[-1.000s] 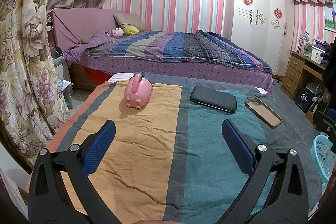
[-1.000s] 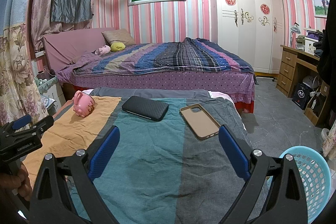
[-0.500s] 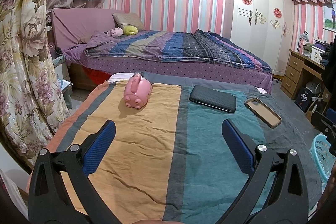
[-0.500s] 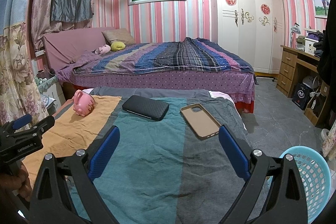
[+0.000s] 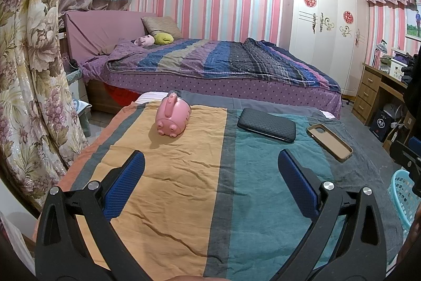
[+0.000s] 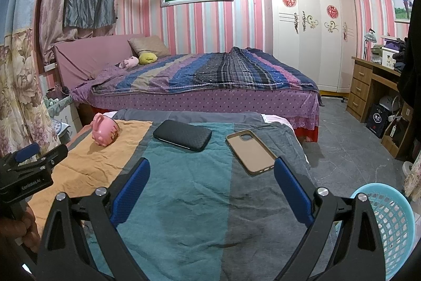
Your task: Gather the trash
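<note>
Left gripper [image 5: 210, 167]: I hold it spread wide, empty, short of the pink pig [image 5: 172, 119].
Right gripper [image 6: 211, 174]: gaping, empty; phone case [image 6: 250, 152] just beyond, black wallet [image 6: 183, 134] beside the pig.

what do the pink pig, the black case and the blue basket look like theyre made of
Pink pig: probably glazed ceramic or hard plastic, smooth with soft highlights.
Black case: likely textured rubber or faux leather, matte woven pattern.
Blue basket: moulded plastic, open lattice wall.
</note>
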`<action>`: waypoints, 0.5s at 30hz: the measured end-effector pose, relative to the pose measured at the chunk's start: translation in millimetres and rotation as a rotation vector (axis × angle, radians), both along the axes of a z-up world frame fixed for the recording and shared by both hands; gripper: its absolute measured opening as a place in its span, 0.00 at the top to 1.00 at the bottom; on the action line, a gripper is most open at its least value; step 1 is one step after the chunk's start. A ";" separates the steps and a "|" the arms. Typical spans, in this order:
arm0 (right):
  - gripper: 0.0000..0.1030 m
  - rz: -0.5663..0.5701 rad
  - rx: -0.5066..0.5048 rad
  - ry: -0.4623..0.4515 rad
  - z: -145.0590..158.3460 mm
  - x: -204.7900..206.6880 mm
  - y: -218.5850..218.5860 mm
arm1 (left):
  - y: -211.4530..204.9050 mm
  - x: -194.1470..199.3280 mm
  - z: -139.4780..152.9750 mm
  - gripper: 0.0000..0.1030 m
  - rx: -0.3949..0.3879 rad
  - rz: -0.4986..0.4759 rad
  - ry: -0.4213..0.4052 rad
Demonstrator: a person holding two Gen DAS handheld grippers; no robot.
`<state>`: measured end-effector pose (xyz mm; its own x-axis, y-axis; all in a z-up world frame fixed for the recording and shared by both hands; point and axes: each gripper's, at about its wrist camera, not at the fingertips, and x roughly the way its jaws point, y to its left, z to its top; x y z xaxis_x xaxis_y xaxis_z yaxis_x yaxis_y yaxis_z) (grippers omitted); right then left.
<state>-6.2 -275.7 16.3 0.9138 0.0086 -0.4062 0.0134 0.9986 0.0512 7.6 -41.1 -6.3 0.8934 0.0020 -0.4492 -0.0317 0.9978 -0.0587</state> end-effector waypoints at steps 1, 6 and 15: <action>0.10 -0.001 0.001 0.000 -0.2 1.0 -0.4 | -0.1 -0.1 0.1 0.05 0.001 0.000 -0.001; 0.10 0.000 0.001 0.000 -0.3 1.0 -0.1 | -0.6 -0.2 -0.2 0.05 0.007 -0.001 0.003; 0.10 0.004 -0.002 0.004 -0.5 0.1 -3.4 | -2.1 0.8 -0.4 0.05 0.008 -0.002 0.003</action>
<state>-6.0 -279.0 15.8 0.9121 0.0114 -0.4099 0.0097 0.9987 0.0494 8.4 -43.2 -6.7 0.8919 0.0040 -0.4522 -0.0303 0.9982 -0.0508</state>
